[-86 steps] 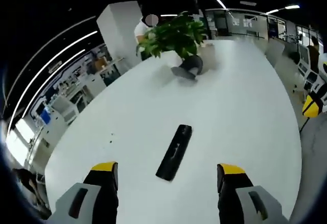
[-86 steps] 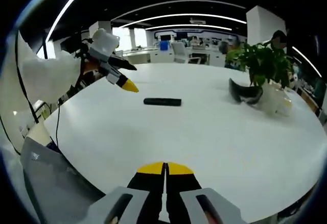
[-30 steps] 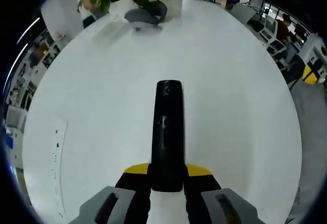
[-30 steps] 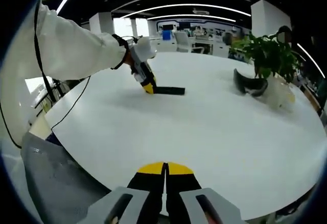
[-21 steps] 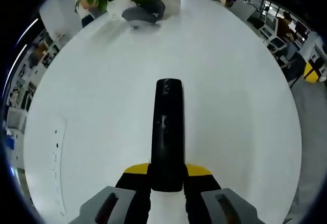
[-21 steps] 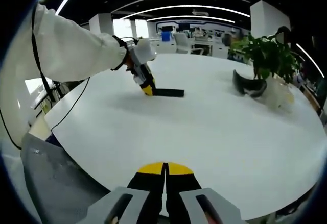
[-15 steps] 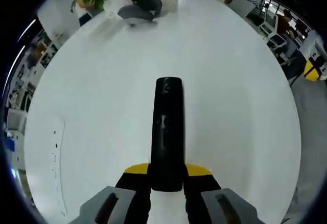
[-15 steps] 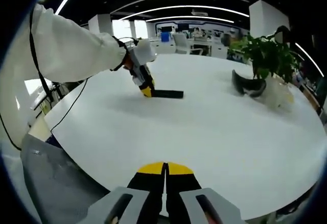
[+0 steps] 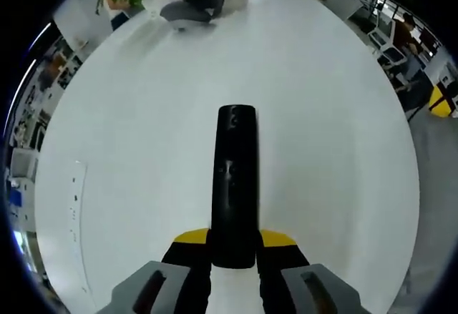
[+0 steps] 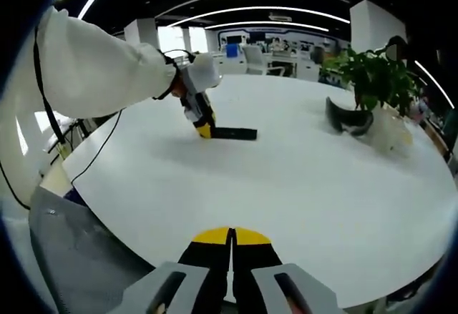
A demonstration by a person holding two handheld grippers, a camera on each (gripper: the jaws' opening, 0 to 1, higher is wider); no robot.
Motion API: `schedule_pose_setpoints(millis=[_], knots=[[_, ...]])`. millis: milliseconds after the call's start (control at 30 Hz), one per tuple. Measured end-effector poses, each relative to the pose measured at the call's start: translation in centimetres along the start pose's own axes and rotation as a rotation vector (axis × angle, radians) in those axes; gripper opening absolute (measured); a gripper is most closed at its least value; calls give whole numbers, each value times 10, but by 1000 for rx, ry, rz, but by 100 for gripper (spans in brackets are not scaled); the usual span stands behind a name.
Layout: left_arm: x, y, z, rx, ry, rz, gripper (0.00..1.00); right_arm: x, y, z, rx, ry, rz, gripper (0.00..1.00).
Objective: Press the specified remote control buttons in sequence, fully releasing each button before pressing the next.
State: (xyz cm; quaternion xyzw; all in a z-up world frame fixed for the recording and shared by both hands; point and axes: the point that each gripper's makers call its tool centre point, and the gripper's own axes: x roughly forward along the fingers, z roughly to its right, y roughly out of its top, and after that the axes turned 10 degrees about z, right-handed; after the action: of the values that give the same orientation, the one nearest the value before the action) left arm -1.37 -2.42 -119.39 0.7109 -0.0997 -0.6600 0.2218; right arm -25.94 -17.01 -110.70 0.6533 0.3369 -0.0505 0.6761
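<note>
On the white table [image 9: 129,114], the left gripper [image 9: 234,246] clamped the black remote control's [image 9: 235,178] near end, while the right gripper [image 10: 231,237], jaws pressed together and empty, likely needed to approach for button 1.

Black remote control [image 9: 235,185] flat on table [image 9: 336,114]

Your right gripper [image 10: 230,237] sits low over the near edge of the white tabletop [image 10: 300,185], its yellow-tipped jaws pressed together with nothing between them. Across the tabletop, your left gripper [image 10: 203,127], held out on a white sleeve [image 10: 93,71], grips one end of the black remote control [image 10: 232,134]. Far right stand a potted plant [image 10: 376,78] and a dark curved object [image 10: 347,124].
</note>
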Motion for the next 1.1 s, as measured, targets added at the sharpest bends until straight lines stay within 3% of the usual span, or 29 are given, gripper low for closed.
schedule_pose_setpoints(millis=[900, 1100], knots=[[-2, -5, 37, 8, -13, 8, 23, -2, 5, 1, -25, -7, 32, 0], [-2, -6, 47, 18, -20, -18, 23, -2, 6, 1, -22, -7, 39, 0]])
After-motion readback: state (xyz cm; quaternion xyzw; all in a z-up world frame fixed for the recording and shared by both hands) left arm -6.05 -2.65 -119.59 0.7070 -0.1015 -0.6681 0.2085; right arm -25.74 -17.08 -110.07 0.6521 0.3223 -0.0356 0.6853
